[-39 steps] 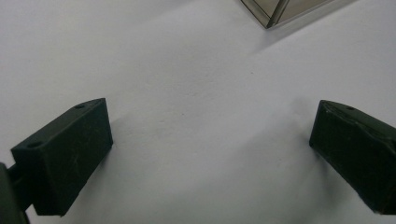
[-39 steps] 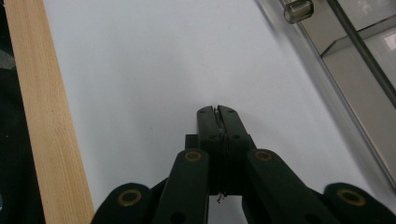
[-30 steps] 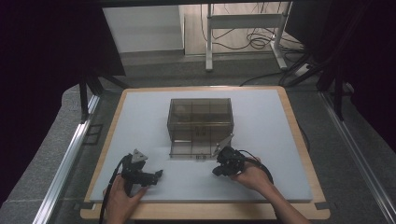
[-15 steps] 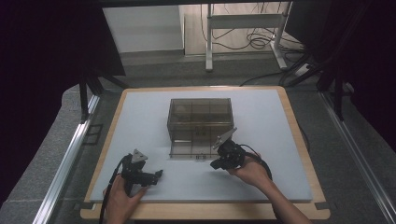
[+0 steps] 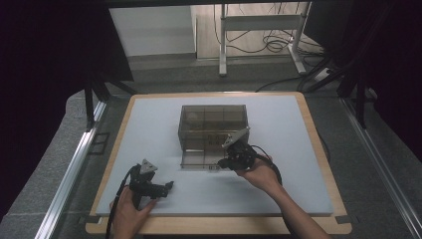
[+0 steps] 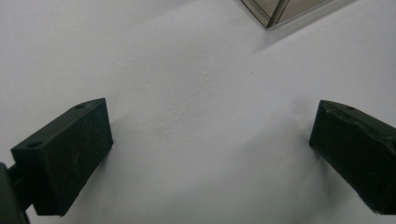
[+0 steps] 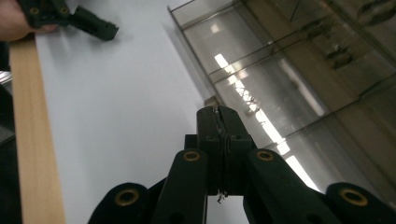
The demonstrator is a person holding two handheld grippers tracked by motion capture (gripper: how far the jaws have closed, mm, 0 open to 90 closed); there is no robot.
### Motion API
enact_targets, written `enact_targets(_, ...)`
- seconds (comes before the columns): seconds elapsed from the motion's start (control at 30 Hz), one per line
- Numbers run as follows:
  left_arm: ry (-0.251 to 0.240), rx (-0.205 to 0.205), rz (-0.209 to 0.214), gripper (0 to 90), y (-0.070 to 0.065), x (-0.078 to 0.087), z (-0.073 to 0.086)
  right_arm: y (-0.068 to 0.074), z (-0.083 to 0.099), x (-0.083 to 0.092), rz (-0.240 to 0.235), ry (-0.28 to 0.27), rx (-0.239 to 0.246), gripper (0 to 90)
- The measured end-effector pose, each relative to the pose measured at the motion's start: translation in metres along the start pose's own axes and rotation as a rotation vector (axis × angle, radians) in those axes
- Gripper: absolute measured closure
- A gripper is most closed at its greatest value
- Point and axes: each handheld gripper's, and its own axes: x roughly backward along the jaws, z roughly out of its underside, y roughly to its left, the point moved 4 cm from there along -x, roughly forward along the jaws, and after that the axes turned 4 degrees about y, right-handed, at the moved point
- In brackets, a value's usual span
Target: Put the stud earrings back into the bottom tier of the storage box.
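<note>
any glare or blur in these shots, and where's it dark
Right gripper view: bright streaks of glare on the clear box, jaws sharp. Left gripper view: soft shadows beside the jaws on the white mat. High view: evenly lit table, dark surroundings at both sides.

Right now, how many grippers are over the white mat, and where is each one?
2. The left gripper rests near the mat's front-left, jaws wide apart. The right gripper, jaws shut, is at the front edge of the smoky clear box mid-mat.

Organizer box (image 6: 280,9) cut off at top edge
</note>
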Motion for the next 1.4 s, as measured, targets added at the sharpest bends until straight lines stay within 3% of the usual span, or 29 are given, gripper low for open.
enact_targets(0.47, 0.004, -0.001, 0.001, 0.0, 0.0, 0.0, 0.0, -0.015, -0.016, -0.021, 0.045, -0.037, -0.016, 86.8)
enact_targets(1.0, 0.004, 0.0, 0.001, 0.0, 0.0, 0.0, 0.0, -0.028, -0.015, -0.052, 0.087, -0.019, -0.036, 86.6)
enact_targets(1.4, 0.003, 0.001, 0.0, 0.0, 0.0, 0.0, 0.0, -0.033, -0.011, -0.06, 0.091, -0.012, -0.043, 82.3)
